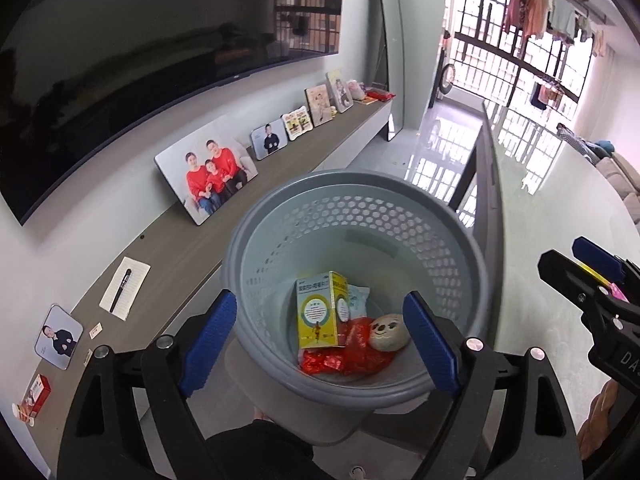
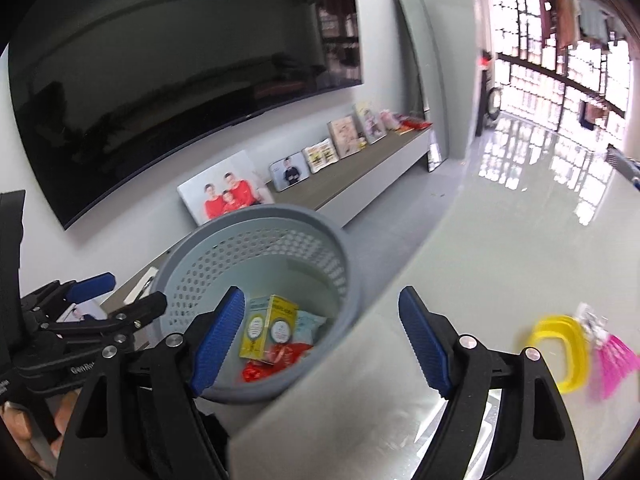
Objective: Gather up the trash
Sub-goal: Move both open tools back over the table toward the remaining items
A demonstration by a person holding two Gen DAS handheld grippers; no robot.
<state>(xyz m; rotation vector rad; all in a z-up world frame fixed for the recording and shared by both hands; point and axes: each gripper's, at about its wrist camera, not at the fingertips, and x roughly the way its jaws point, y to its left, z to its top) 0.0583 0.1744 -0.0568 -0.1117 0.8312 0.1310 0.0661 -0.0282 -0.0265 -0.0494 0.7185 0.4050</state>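
A grey perforated waste basket point(image 1: 452, 376) stands beside the glass table's edge; it also shows in the right wrist view point(image 2: 340, 240). Inside lie a yellow box point(image 1: 318, 312), a red wrapper point(image 1: 356, 356), a pale packet point(image 1: 358, 298) and a round tan thing with a face point(image 1: 389, 333). My left gripper point(image 1: 320, 340) is open and empty just above the basket. My right gripper point(image 2: 320, 340) is open and empty over the table edge next to the basket; it shows at the right of the left wrist view point(image 1: 576, 264). A yellow ring point(image 2: 560, 354) and a pink piece point(image 2: 614, 364) lie on the table.
The glass table point(image 2: 460, 264) fills the right. A low shelf point(image 1: 192, 252) along the wall holds photo frames point(image 1: 206, 172), a pen on paper point(image 1: 125, 288) and a small red box point(image 1: 37, 396). A TV point(image 1: 120, 60) hangs above. A mirror point(image 1: 394, 52) leans at the far end.
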